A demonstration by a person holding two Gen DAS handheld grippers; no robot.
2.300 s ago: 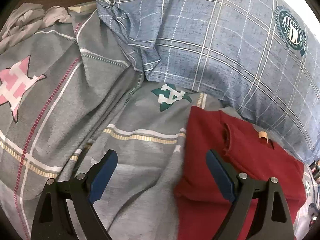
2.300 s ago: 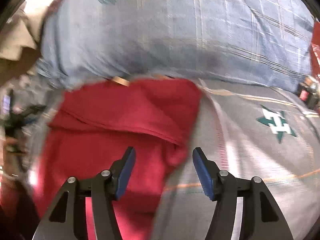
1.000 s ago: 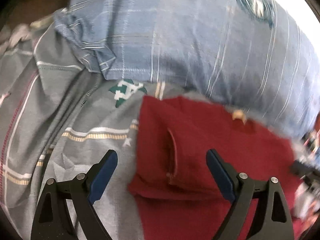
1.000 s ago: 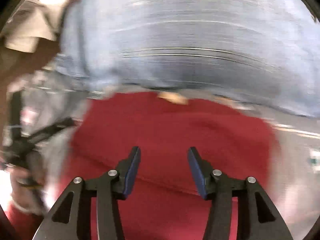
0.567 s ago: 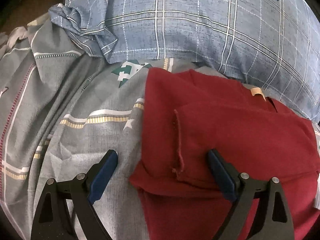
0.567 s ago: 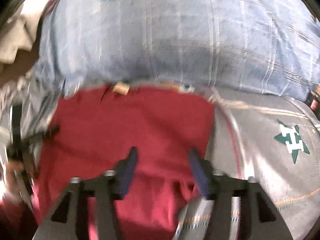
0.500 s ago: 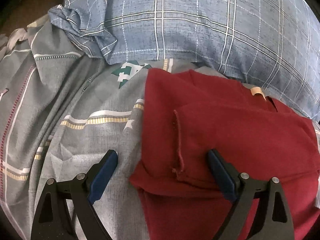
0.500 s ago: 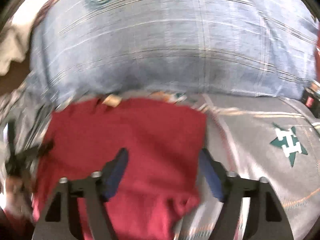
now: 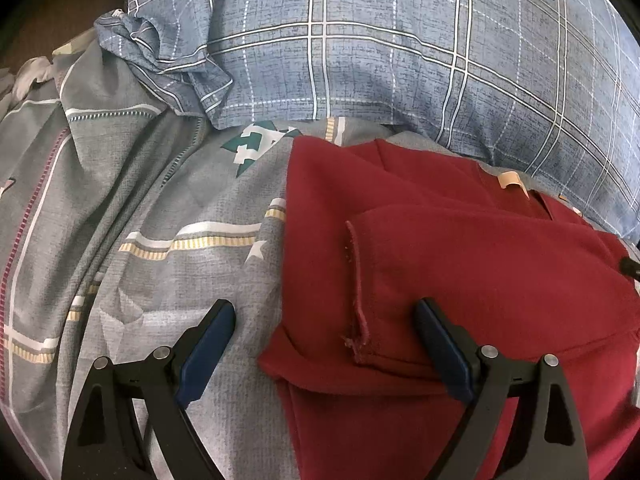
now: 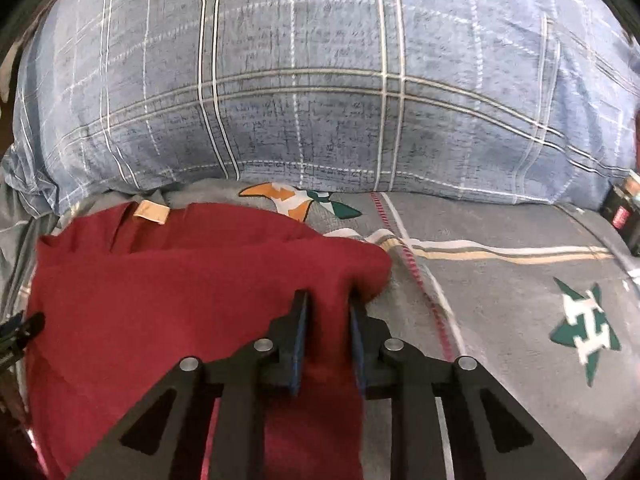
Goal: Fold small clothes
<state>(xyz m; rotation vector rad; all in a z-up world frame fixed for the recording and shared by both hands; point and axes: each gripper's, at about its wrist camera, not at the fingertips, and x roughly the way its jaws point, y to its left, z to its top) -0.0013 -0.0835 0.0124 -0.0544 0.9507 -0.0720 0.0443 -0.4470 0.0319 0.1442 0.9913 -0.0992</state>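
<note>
Between the right gripper's (image 10: 327, 320) blue pads, a bunched ridge of the red garment (image 10: 168, 280) is pinched near its right corner; the jaws have just been closing on that fold. Nearest the left gripper (image 9: 324, 344), whose jaws stand wide and empty, lies the garment's left edge, one pad over the bedspread (image 9: 168, 208) and the other over red cloth, with a sleeve hem (image 9: 358, 280) running away from it between them. Judging by this, the garment stretches crosswise between the two hands, the right already gripping, the left poised to take its own side. Beyond the collar tag (image 10: 151, 212) a blue plaid pillow (image 10: 320, 80) closes the far side of the grey, star-printed bed.
</note>
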